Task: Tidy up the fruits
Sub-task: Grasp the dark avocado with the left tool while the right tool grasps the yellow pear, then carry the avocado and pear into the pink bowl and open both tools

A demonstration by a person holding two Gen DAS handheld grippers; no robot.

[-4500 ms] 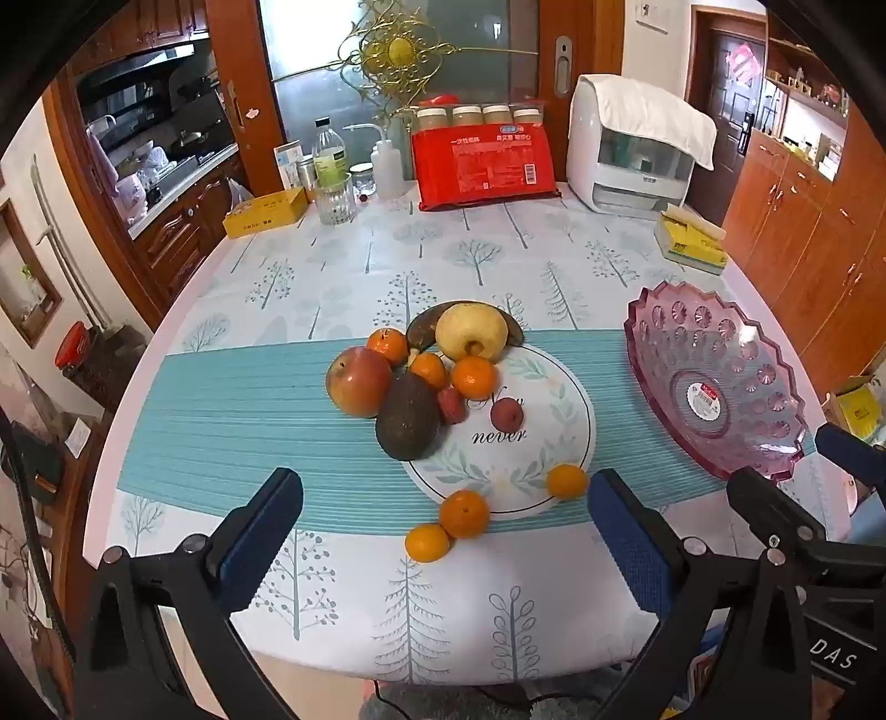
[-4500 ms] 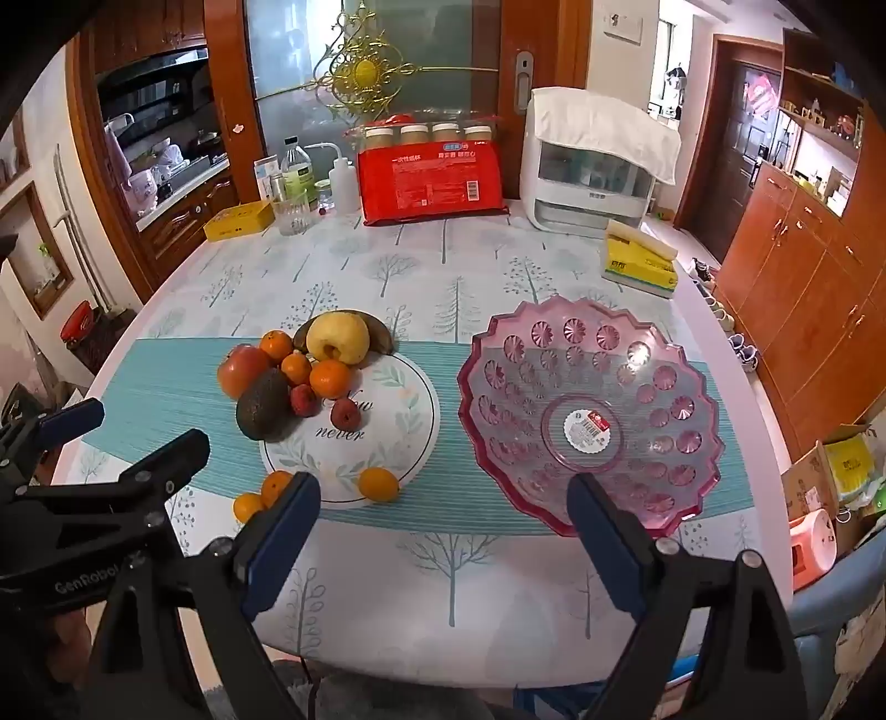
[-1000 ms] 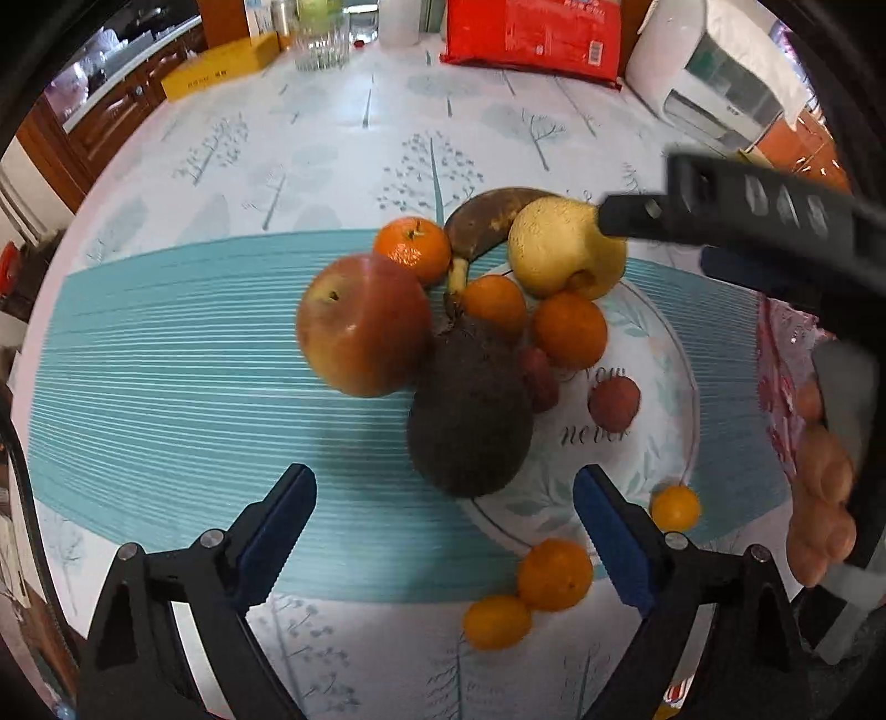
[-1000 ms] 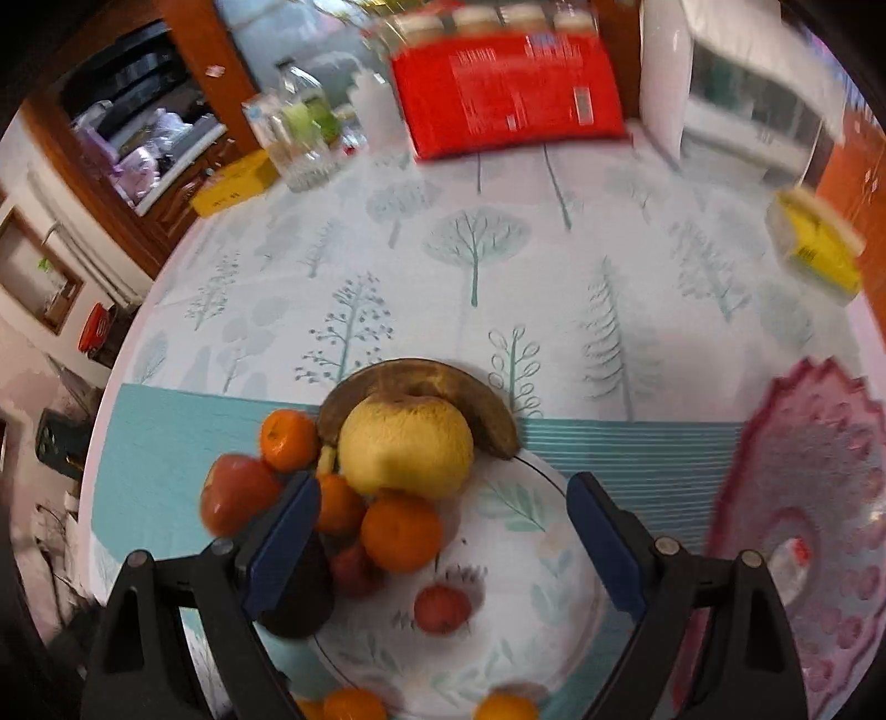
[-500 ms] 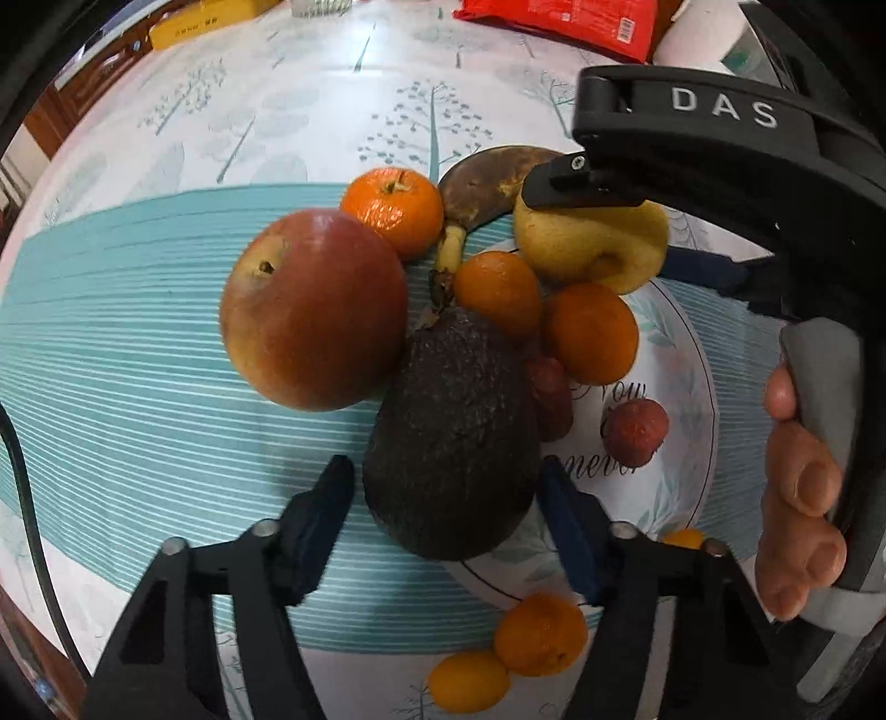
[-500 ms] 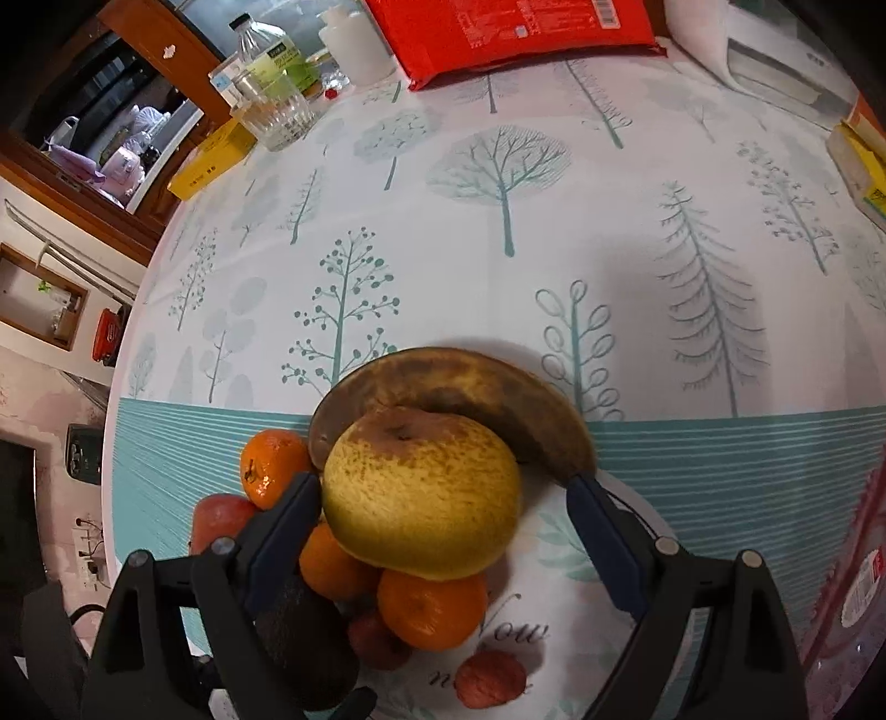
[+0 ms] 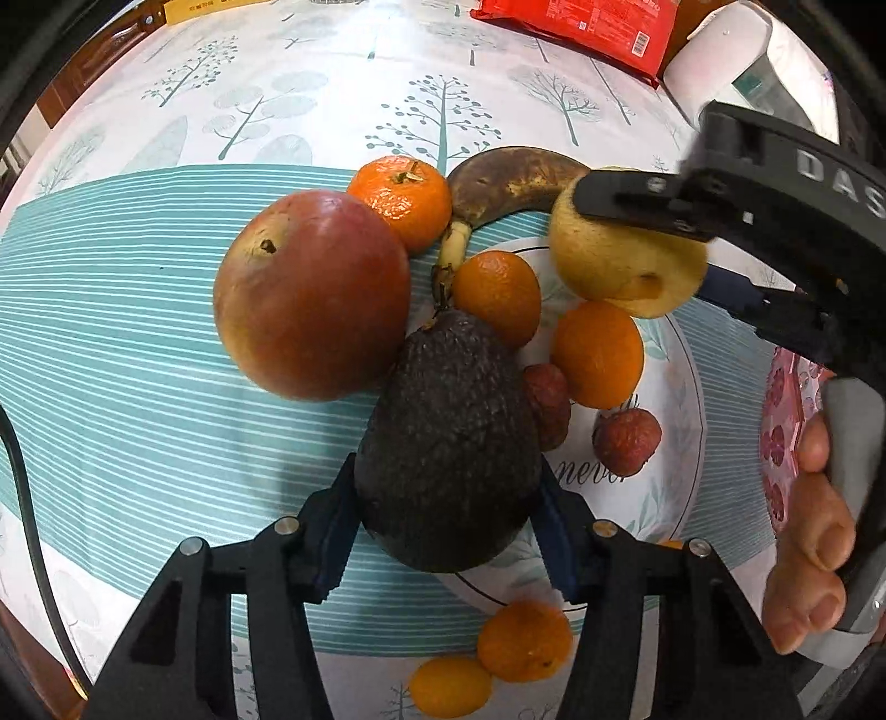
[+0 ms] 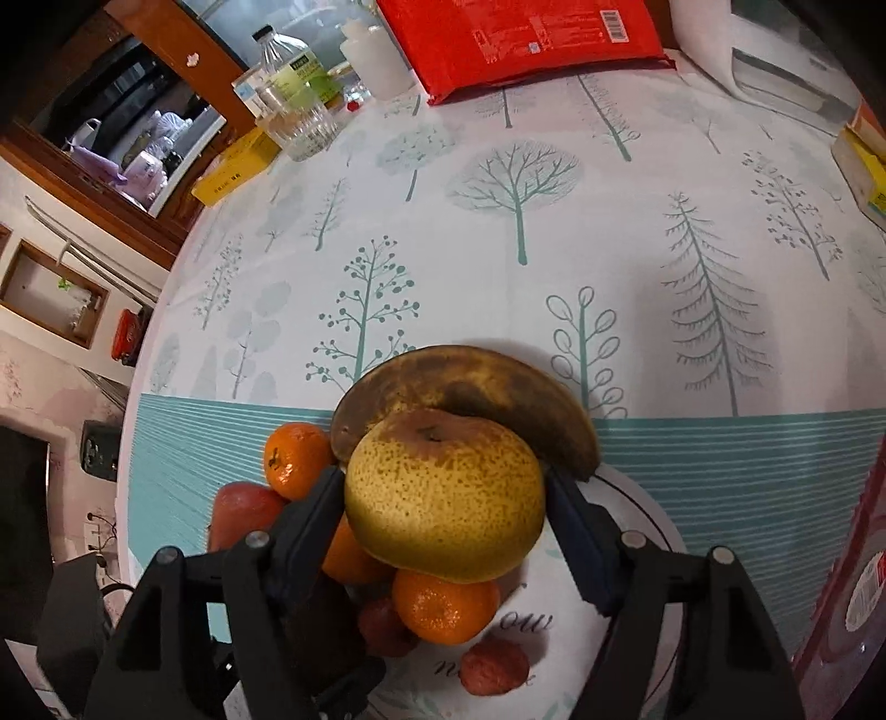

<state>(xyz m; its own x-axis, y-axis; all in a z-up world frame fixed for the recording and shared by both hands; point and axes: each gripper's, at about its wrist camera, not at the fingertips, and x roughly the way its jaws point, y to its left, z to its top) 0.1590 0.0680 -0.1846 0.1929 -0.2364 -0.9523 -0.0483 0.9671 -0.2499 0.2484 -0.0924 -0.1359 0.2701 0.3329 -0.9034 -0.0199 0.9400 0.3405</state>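
A pile of fruit lies on a teal striped runner [image 7: 111,376] and a round white mat [image 7: 673,387]. My left gripper [image 7: 448,531] is shut on a dark avocado [image 7: 448,443]. My right gripper [image 8: 443,515] is shut on a yellow speckled pear [image 8: 443,493], which also shows in the left wrist view [image 7: 614,266]. Next to them lie a large red apple [image 7: 310,293], a brown banana [image 7: 509,177], several mandarins [image 7: 404,199] and two lychees [image 7: 626,437]. The pink glass bowl's rim [image 7: 786,399] shows at the right edge.
Two mandarins [image 7: 523,639] lie near the table's front edge. At the back stand a red packet [image 8: 520,33], a bottle [image 8: 293,83], a glass [image 8: 302,124], a yellow box [image 8: 235,166] and a white appliance [image 8: 775,50].
Both grippers moved down into the fruit pile and closed. The left closed on the avocado, the right on the pear.
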